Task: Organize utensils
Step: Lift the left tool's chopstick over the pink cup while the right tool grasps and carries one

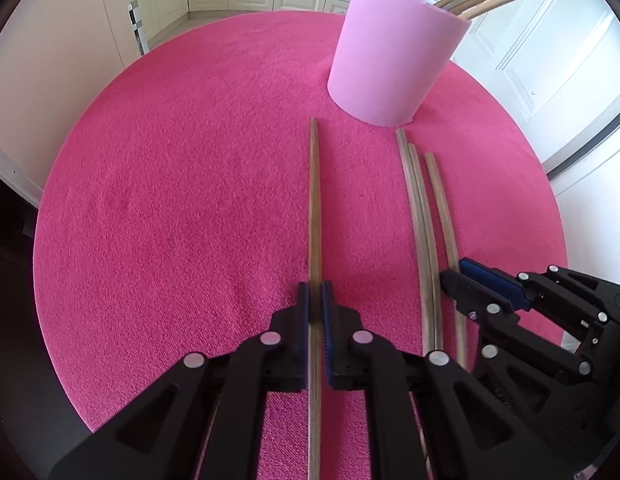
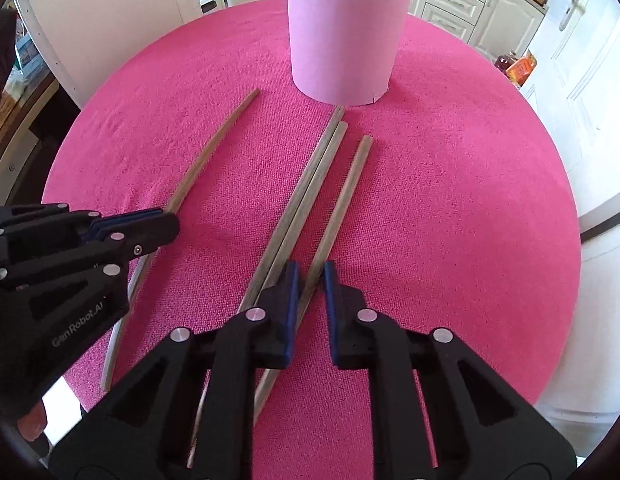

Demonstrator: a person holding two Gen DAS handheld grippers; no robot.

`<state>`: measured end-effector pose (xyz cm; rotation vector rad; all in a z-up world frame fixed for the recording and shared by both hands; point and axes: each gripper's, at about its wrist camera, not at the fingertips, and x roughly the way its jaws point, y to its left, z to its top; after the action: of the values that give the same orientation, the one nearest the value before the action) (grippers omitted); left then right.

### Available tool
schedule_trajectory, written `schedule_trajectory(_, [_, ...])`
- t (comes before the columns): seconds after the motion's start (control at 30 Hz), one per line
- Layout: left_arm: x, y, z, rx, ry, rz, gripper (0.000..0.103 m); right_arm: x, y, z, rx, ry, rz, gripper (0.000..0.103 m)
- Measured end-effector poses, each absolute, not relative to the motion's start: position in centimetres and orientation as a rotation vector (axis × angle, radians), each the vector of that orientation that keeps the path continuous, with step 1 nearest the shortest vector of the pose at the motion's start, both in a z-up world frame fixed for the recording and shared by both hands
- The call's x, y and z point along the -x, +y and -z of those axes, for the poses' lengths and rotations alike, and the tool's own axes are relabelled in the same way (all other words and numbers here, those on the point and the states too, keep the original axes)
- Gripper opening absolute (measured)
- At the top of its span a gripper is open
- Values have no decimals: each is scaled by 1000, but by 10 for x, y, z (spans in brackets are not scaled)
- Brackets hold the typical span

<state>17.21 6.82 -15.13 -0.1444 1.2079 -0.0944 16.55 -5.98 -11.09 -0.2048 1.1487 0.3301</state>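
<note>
Two black two-finger grippers work over the round pink-clothed table (image 1: 170, 160): the left gripper (image 1: 315, 300) is clamped on one long wooden chopstick (image 1: 314, 200), while the right gripper (image 2: 310, 280) straddles another wooden stick (image 2: 345, 188), its fingers parted. Just beside lies a touching pair of sticks (image 2: 310, 176). Beyond stands the pale pink cylindrical holder (image 2: 343, 32), sticks inside.

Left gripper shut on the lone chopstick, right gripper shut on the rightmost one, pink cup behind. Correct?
Not quite. The right gripper is open: in the right wrist view its jaws straddle the rightmost chopstick with gaps either side. The left gripper is shut on the lone chopstick, pink cup behind.
</note>
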Motion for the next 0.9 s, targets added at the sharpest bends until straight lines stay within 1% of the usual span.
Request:
schedule_trajectory(0.03, [-171, 70, 151, 154, 1201, 98, 7, -165, -65, 110, 190, 1139, -332, 6])
schedule_trajectory(0.3, [-159, 76, 133, 223, 1081, 146, 6, -160, -96, 94, 48, 1059, -401, 6])
schedule_trajectory(0.4, [-152, 75, 118, 220, 995, 168, 6, -152, -106, 83, -21, 989, -438, 6])
schedule_trajectory(0.6, [-142, 66, 82, 186, 745, 198, 6, -134, -127, 46, -145, 770, -502, 6])
schedule_trajectory(0.77, [-130, 55, 49, 175, 450, 209, 7, -124, -136, 16, -229, 555, -542, 6])
schedule_trajectory(0.9, [-127, 50, 28, 159, 257, 195, 7, -124, -142, -2, -269, 400, -542, 6])
